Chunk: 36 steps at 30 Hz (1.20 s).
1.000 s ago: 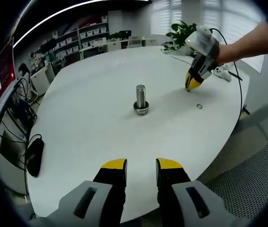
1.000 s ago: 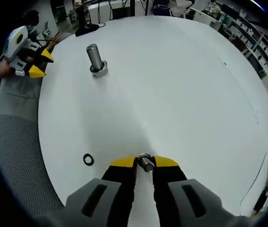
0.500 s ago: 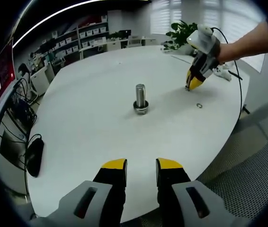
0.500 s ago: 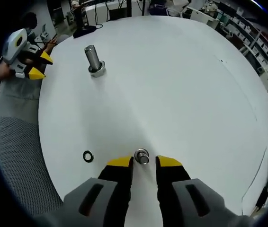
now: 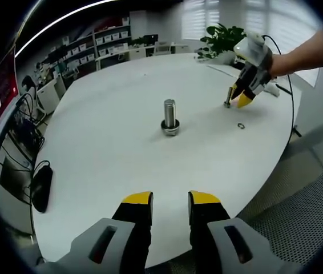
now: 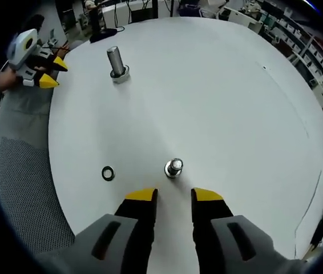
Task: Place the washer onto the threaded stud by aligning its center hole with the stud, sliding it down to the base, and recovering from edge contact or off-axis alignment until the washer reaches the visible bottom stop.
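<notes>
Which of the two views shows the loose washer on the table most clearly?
The right gripper view: the washer lies flat near that camera, its hole plain. In the left gripper view the washer is a tiny far ring beside the right tool.

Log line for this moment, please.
right gripper: open, behind small stud | washer: flat on table | left gripper: open, idle

obstacles: small stud [image 6: 174,167], washer [image 6: 108,172], large stud [image 6: 116,61] | between: bare table [image 6: 218,103]
</notes>
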Available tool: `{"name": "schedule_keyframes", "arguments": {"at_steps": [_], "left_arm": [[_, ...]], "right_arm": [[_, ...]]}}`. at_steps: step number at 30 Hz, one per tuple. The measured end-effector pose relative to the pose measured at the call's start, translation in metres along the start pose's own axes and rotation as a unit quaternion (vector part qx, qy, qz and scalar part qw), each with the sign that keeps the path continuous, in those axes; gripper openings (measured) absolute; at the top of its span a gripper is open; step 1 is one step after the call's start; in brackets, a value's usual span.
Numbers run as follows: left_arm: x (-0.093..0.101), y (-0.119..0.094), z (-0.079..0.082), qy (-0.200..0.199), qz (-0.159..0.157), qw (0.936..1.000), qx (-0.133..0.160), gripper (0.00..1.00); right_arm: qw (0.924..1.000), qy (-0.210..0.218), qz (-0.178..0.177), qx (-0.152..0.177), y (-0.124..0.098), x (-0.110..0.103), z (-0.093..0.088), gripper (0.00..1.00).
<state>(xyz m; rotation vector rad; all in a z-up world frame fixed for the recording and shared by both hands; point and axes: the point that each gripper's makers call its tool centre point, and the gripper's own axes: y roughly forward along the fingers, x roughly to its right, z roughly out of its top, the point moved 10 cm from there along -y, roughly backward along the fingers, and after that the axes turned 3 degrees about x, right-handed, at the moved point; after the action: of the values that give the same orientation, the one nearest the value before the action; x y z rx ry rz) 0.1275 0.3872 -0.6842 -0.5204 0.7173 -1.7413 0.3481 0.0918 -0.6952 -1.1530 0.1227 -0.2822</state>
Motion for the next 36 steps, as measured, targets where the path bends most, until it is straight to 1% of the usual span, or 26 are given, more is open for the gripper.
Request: {"name": "schedule_keyframes", "arguments": {"at_steps": [6, 9, 12, 17, 18, 20, 25, 29, 33, 36], "left_arm": [[-0.001, -0.001, 0.001, -0.002, 0.005, 1.0, 0.003, 0.23], [-0.001, 0.0, 0.0, -0.001, 0.006, 1.0, -0.001, 0.23], [-0.002, 0.0, 0.0, -0.004, 0.009, 1.0, 0.0, 0.23], [-0.001, 0.0, 0.0, -0.003, 0.008, 1.0, -0.004, 0.23], [-0.001, 0.001, -0.001, -0.003, 0.007, 1.0, -0.007, 0.23], [-0.001, 0.001, -0.001, -0.003, 0.007, 0.9999, -0.007, 0.23], [-0.001, 0.0, -0.001, -0.003, 0.007, 0.9999, -0.009, 0.23], [-0.001, 0.0, -0.001, -0.003, 0.008, 0.9999, -0.006, 0.23], [-0.001, 0.0, 0.0, -0.004, 0.007, 1.0, -0.005, 0.23], [-0.001, -0.001, 0.0, -0.003, 0.007, 1.0, -0.004, 0.23]], "right_arm": [[0.9999, 0.01, 0.005, 0.008, -0.004, -0.005, -0.006, 0.28], [0.9999, 0.002, 0.005, 0.009, -0.005, -0.01, -0.008, 0.28], [0.9999, 0.004, 0.007, 0.012, -0.008, -0.013, -0.008, 0.28], [0.9988, 0.031, 0.02, 0.031, -0.01, -0.022, -0.005, 0.29], [0.9984, 0.034, 0.02, 0.039, -0.011, -0.023, -0.004, 0.29], [0.9979, 0.038, 0.025, 0.045, -0.011, -0.028, -0.002, 0.29], [0.998, 0.03, 0.034, 0.045, -0.007, -0.038, -0.001, 0.3], [0.9975, 0.029, 0.044, 0.046, -0.002, -0.049, 0.002, 0.31], [0.9975, 0.019, 0.052, 0.044, 0.004, -0.061, 0.003, 0.31], [0.9974, 0.015, 0.056, 0.041, 0.008, -0.065, 0.003, 0.31]]}}
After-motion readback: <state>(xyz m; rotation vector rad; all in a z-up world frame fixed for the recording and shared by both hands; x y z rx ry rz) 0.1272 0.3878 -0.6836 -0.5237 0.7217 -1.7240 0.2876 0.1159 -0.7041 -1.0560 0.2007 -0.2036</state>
